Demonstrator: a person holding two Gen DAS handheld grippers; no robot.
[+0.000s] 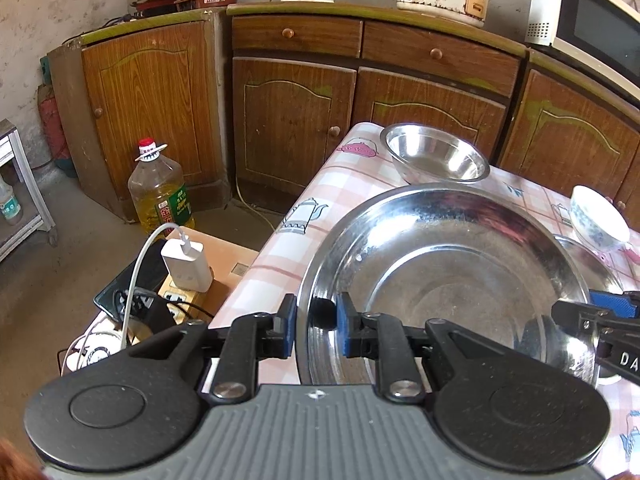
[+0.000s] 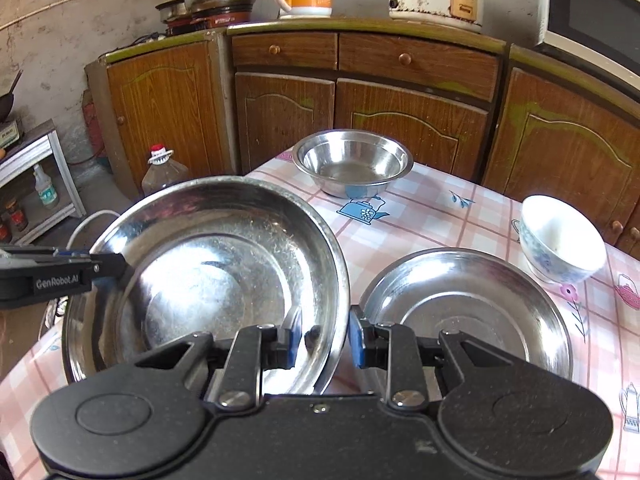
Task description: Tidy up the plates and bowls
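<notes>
Two-handed carry of a large steel plate [image 2: 208, 280], seen from both wrist cameras.

Nearest: the left gripper [image 1: 316, 330] has its jaws pinching the plate's left rim, one pad outside the lip and one inside the dish. The right gripper [image 2: 324, 342] has its jaws pinching the opposite, right rim in the same way. Each gripper shows at the far side of the other's view, so the plate spans the gap between the hands, its width running hand to hand. It appears held clear of the bench [image 2: 420, 216] and tilted, left side over the bench's left edge.

Just right of the right jaws: a smaller steel plate [image 2: 468, 304] lying flat on the checked cloth, its near-left rim close under the large plate's right rim. This is the governing relation; judged from the task, stacking would call for a shift rightward with the large plate's underside kept above the small rim.

Further right: a white patterned bowl [image 2: 560, 240], upright, near the small plate's far-right rim but apart from it.

Farthest: a steel bowl [image 2: 352, 164] near the bench's back corner, well apart from the plates, with open cloth between.

Off the left edge, below: a power strip with a charger [image 1: 186, 264] and an oil bottle [image 1: 160, 196] on the floor.
</notes>
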